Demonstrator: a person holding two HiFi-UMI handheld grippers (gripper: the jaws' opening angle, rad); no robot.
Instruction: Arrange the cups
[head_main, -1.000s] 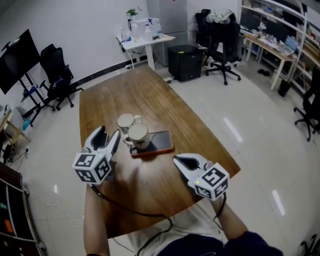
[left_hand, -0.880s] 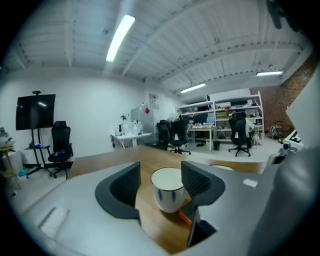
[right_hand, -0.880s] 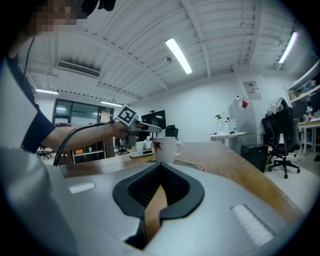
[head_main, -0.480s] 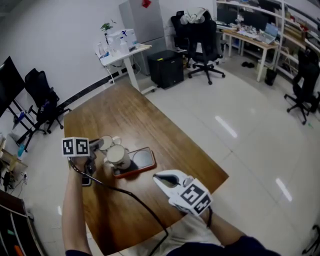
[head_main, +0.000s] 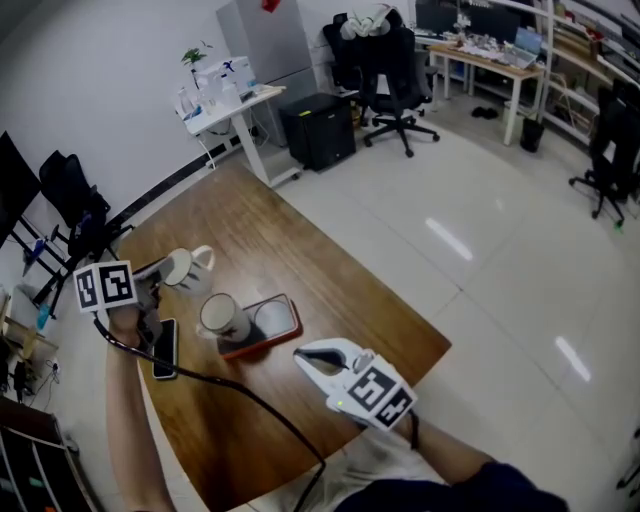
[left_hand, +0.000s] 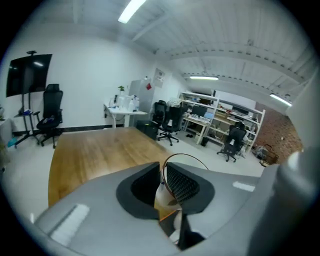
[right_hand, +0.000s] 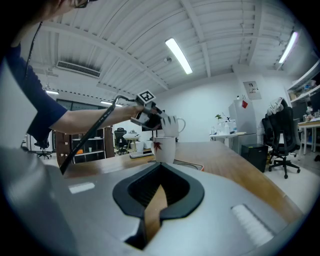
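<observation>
My left gripper is shut on the rim of a white cup; its jaws have just been closing on it. It holds the cup tilted above the wooden table. In the left gripper view the thin rim arcs over the jaws and the cup wall is pinched between them. A second white cup with a red leaf stands on the left end of a dark, orange-edged tray. My right gripper rests shut and empty near the table's front edge, pointing at that cup.
A black phone lies on the table left of the tray, under my left arm. Beyond the table stand a white desk, a black cabinet and office chairs. The table's right edge drops to a glossy floor.
The left gripper closed on the far cup's rim and carried it up and to the left, away from the cup on the tray. The right gripper stayed still.
</observation>
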